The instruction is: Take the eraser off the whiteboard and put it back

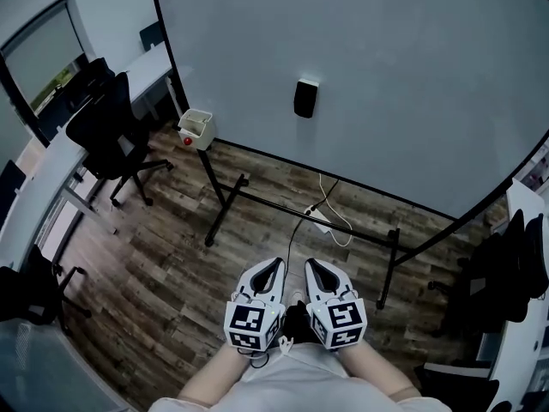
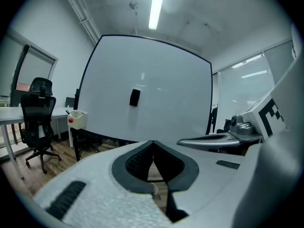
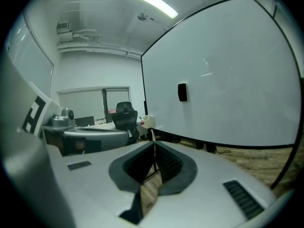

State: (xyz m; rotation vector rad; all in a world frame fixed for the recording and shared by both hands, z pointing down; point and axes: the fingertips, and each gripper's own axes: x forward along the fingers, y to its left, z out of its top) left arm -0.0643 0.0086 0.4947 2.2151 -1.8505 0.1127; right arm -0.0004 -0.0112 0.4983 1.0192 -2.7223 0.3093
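Both claws closed tip to tip and empty: left claw [image 1: 273, 266] and right claw [image 1: 312, 266] held side by side above the wooden floor [image 1: 154, 273]. Black eraser [image 1: 305, 99] sits on the whiteboard [image 1: 412, 75], well apart from either claw.

Eraser [image 1: 305, 98] on the whiteboard [image 1: 403, 67] — small bin [image 1: 196, 129] at the board's lower left corner. Chair [image 1: 107, 131] and counter [image 1: 147, 65] left of it, power strip [image 1: 319, 220] on the floor [image 1: 171, 290] below. Left tongs [image 1: 271, 266] and right tongs [image 1: 314, 266] side by side — well apart from the board.
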